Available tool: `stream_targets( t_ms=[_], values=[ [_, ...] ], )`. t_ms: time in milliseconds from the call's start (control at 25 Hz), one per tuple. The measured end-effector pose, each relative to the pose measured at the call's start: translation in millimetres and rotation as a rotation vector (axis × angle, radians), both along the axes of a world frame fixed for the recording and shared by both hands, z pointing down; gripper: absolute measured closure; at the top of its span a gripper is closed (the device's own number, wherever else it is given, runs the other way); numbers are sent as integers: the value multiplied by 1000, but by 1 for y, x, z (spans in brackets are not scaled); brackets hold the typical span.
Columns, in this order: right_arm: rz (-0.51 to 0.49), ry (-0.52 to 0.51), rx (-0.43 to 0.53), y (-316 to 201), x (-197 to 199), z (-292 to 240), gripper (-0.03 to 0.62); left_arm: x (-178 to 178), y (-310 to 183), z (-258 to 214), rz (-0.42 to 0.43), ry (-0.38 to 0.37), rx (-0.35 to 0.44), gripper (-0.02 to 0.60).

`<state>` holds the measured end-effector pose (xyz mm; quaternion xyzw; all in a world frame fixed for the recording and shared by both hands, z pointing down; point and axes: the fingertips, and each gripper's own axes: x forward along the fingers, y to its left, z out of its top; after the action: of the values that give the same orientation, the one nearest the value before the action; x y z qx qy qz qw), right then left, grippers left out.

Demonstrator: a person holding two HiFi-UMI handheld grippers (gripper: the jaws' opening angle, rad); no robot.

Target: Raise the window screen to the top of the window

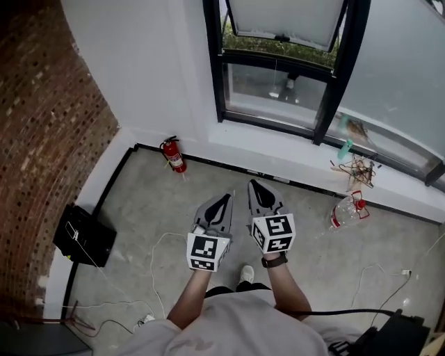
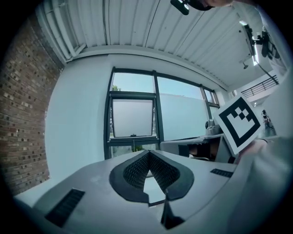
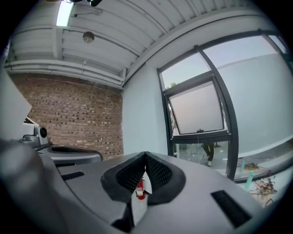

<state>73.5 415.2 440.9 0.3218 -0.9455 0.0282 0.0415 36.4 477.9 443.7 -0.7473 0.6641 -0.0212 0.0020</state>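
The black-framed window [image 1: 285,76] is set in the white wall ahead. Its pale grey screen panel [image 1: 285,19] fills the upper part, with a small handle on its lower edge; clear glass shows below. The same panel is seen in the left gripper view [image 2: 132,118] and the right gripper view [image 3: 198,109]. My left gripper [image 1: 224,198] and right gripper [image 1: 252,183] are held side by side over the concrete floor, short of the window and pointing towards it. Both are shut with nothing between their tips.
A red fire extinguisher [image 1: 174,154] stands against the wall below the window's left side. A plastic bottle [image 1: 345,211] and a tangle of twigs [image 1: 358,171] lie to the right. A black box [image 1: 85,235] sits by the brick wall [image 1: 42,139]. White cables [image 1: 156,271] trail across the floor.
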Motion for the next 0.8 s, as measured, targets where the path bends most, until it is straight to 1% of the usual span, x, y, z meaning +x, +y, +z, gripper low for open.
stream_targets(
  t_ms=[80,200,280,360,440,520,680,760,800],
  values=[
    [13,-8,-38,-36,-12,11,592,-20,-29,13,-16,11,-36,580],
    [23,23,-154,-75,-30,53,592,-50,-65,42,-26,49,-109,580],
    [32,48,-194,-97,-47,74,592,-74,-94,57,-18,73,-132,580],
    [53,68,-206,-125,-66,88,592,-98,-134,67,5,94,-134,580],
    [88,89,-203,-163,-86,96,592,-121,-180,70,44,112,-115,580],
    [130,99,-185,-205,-106,92,592,-143,-226,63,90,115,-81,580],
    [210,73,-70,-281,-141,44,592,-186,-308,13,164,74,34,580],
    [254,66,-28,-310,-153,27,592,-206,-342,-6,186,79,75,580],
    [271,74,-23,-321,-157,26,592,-213,-356,-9,196,94,80,580]
  ],
)
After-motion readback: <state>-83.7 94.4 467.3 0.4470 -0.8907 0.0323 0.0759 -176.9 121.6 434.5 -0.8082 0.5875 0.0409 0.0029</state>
